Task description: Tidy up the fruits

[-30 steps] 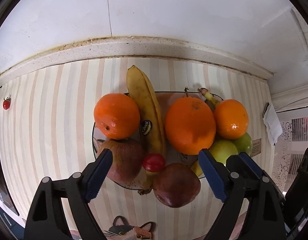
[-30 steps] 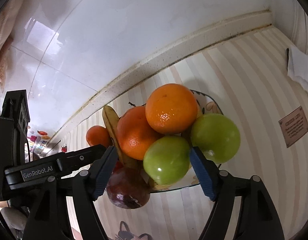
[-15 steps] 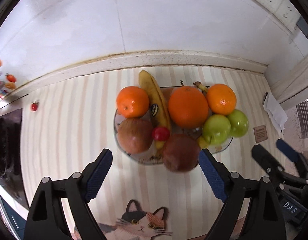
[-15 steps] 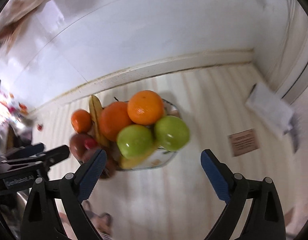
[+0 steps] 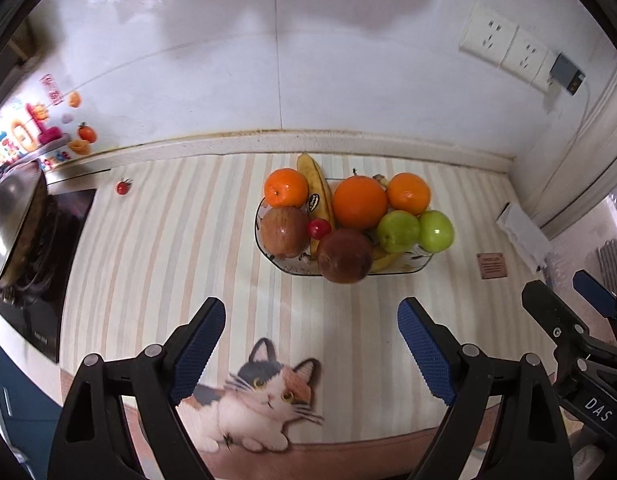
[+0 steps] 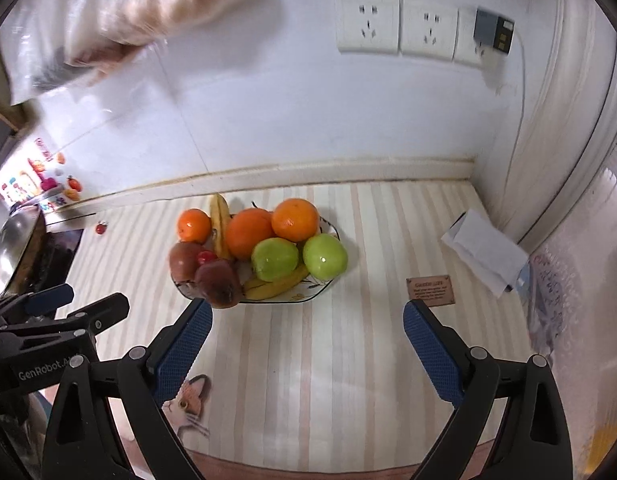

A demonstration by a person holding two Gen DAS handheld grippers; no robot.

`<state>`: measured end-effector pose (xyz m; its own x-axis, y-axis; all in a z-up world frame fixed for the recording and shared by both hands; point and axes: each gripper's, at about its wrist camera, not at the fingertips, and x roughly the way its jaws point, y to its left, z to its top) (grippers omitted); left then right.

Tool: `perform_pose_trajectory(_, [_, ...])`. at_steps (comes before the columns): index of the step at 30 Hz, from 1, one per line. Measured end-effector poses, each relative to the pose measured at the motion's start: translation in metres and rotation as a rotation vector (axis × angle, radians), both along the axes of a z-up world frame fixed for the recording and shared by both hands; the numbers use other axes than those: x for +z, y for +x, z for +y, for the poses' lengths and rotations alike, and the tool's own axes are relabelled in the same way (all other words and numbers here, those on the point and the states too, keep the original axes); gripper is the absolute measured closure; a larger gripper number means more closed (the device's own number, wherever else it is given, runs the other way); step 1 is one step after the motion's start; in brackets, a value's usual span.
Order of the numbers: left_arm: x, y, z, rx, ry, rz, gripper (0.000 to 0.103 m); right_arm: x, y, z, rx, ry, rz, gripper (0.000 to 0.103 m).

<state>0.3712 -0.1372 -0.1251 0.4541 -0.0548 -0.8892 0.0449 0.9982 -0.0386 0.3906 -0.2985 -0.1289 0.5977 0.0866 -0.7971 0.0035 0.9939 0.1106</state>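
Counter: striped mat covers the worktop, running back to the white wall.
Stove: dark cooktop at the far left, with a steel pan on it.
Left claw: jaws spread wide, holding nothing, above the mat in front of the bowl.
Right claw: jaws spread wide, holding nothing, also in front of the bowl.
Bowl: mid-counter, near the wall, heaped with fruit.
Bananas: one lies between the oranges; another sits under the green apples.
Oranges: three along the back; the biggest in the middle.
Red apples: two at the front left; one leans over the rim.
Green apples: two side by side, touching, front right.
Paper: folded white sheet by the right corner.
Tomato: small red one among the bowl's fruit; another alone on the mat, well to the left.
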Motion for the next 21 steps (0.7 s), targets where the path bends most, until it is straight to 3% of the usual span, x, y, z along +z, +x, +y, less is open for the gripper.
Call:
perform_pose_trajectory(10, [0.045,-0.067,-0.002,0.059,-0.005,-0.115,0.015,0.055,-0.067,-0.008,0.068,-0.019,-0.1,0.003])
perform_pose_trajectory(21, [0.091,-0.148,0.014,-0.002,-0.003,-0.215,0.015,0.094,-0.159,0.004,0.036,-0.004,-0.172,0.003])
